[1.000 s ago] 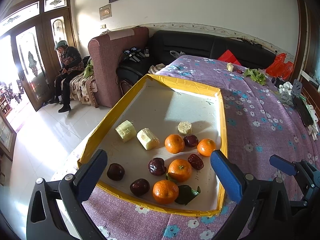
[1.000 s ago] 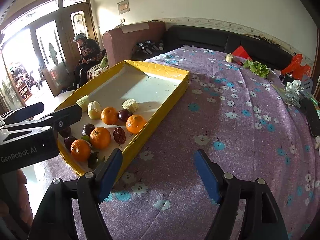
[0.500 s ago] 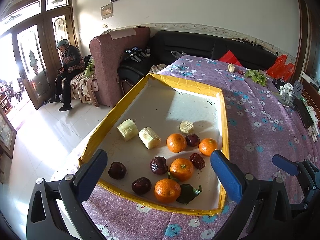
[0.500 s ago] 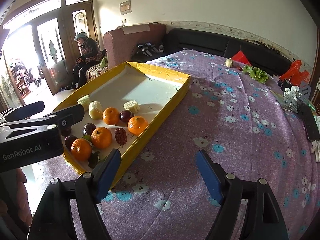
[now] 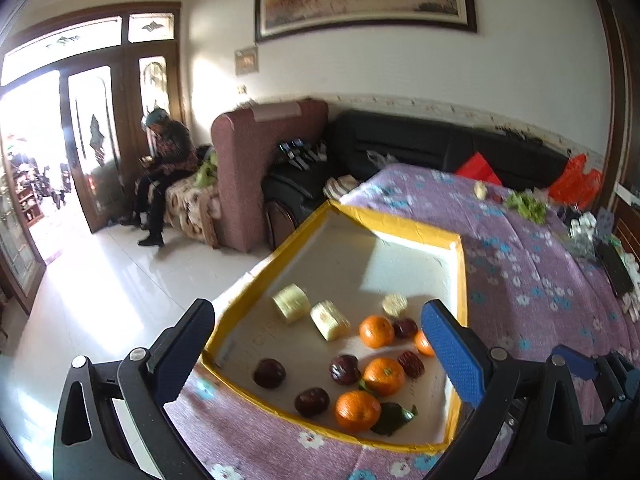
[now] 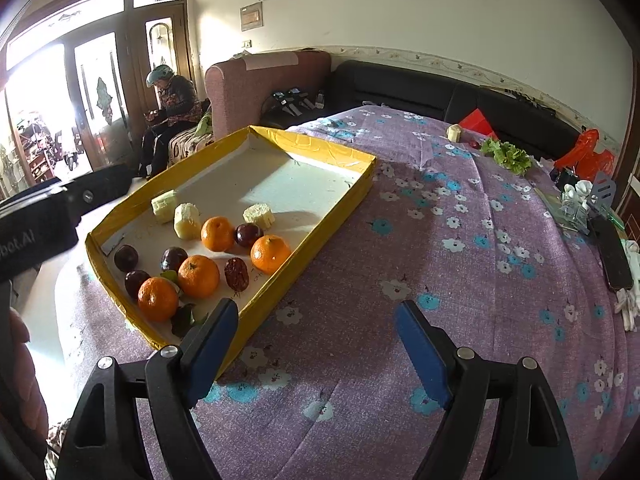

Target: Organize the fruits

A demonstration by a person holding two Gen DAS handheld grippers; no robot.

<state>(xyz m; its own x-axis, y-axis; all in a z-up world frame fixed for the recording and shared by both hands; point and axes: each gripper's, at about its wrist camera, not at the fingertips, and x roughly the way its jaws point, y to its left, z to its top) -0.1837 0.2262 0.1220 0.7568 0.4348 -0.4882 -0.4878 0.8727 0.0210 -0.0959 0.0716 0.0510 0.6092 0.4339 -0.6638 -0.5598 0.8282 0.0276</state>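
A yellow-rimmed tray (image 5: 400,227) (image 6: 320,148) lies on the purple flowered cloth. In it are several oranges (image 5: 357,410) (image 6: 270,254), several dark plums (image 5: 269,373) (image 6: 126,257), red dates (image 5: 411,363) (image 6: 236,274), pale corn pieces (image 5: 291,303) (image 6: 187,221) and a green leaf (image 5: 392,418). My left gripper (image 5: 320,356) is open and empty, above the tray's near end. My right gripper (image 6: 316,350) is open and empty, over the cloth by the tray's near right corner. The left gripper's body (image 6: 36,220) shows at the left of the right wrist view.
Lettuce (image 6: 506,155), a small cup (image 6: 453,133), red bags (image 6: 588,154) and a dark phone (image 6: 614,256) lie at the table's far right. A black sofa (image 5: 420,148) and an armchair (image 5: 248,168) stand behind. A person sits by the door (image 5: 164,168).
The left gripper has swung left and tilted up, so the tray sits lower right in its view. The right gripper has moved slightly forward. Both stay open.
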